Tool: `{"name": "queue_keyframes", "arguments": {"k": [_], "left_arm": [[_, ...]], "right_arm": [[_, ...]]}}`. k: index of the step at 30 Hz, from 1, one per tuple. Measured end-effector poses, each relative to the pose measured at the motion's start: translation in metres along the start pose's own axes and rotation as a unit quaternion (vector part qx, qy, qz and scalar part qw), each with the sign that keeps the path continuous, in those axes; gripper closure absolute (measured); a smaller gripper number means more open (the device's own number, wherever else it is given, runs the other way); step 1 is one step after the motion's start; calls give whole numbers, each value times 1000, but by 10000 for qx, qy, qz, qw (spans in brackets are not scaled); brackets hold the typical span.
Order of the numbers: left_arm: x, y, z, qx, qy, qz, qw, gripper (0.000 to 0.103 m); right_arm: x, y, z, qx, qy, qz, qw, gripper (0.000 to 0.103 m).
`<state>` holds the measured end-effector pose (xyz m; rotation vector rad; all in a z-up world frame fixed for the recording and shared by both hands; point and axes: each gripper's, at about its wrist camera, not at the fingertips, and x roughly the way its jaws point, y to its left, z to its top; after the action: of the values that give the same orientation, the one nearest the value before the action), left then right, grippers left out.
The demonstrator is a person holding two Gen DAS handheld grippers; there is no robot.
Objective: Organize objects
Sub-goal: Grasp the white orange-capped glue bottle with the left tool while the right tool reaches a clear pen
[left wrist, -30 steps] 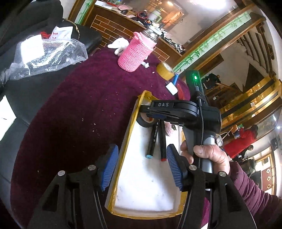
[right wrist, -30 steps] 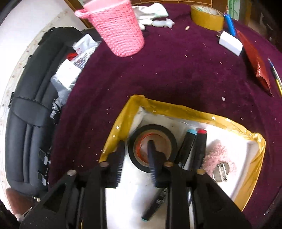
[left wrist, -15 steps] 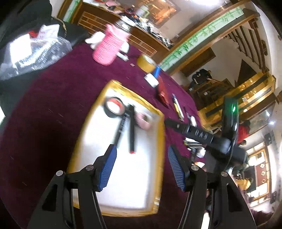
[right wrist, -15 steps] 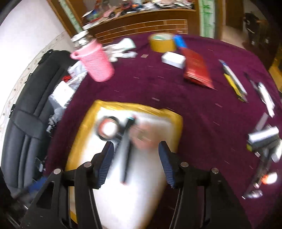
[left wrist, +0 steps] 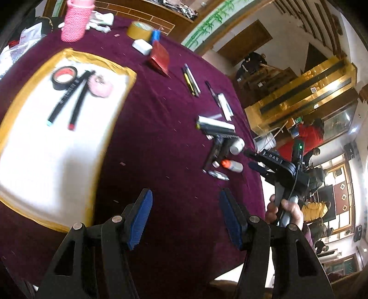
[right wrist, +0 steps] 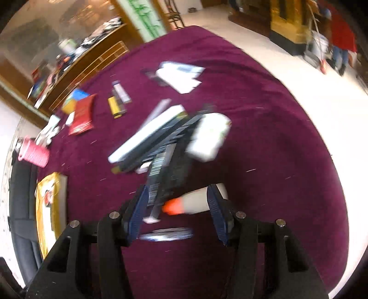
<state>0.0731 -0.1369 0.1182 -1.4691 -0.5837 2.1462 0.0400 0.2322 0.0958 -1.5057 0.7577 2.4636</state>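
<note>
Reading "DAS" in white, right gripper (left wrist: 255,159) hangs open over clutter.

Tape roll (left wrist: 63,77), two markers (left wrist: 69,98) in tray (left wrist: 96,161); clutter right.

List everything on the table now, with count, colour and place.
tray: 1, white with yellow rim, left
tape roll: 1, black, in tray
markers: 2, black, in tray beside the roll
pink fluffy item: 1, in tray
pink cup: 1, far edge
tan tape roll: 1, far edge
red packet: 1, mid table
orange-capped bottle: 1, white, right cluster
left gripper: open, empty
right gripper: open, over the bottle
</note>
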Motion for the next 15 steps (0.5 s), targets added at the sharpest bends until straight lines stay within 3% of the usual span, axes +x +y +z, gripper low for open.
{"name": "queue_keyframes", "arguments": {"k": [4,6,11,15], "left_arm": [[16,-18,-13,-126,134,112,9998,48],[20,-24,-17,-190,141,154,9996,48],[18,-33,-23,-267,-8,386,9989,48],[19,-30,-24,-454,-46,512,9976,48]], "right_arm": [[23,-19,21,-29,207,391,9990,52],[44,-18,24,-39,602,696,9957,52],[66,14,-1,-353,1233,1347,9826,49],[80,59,-31,-706,2112,2278,9479,49]]}}
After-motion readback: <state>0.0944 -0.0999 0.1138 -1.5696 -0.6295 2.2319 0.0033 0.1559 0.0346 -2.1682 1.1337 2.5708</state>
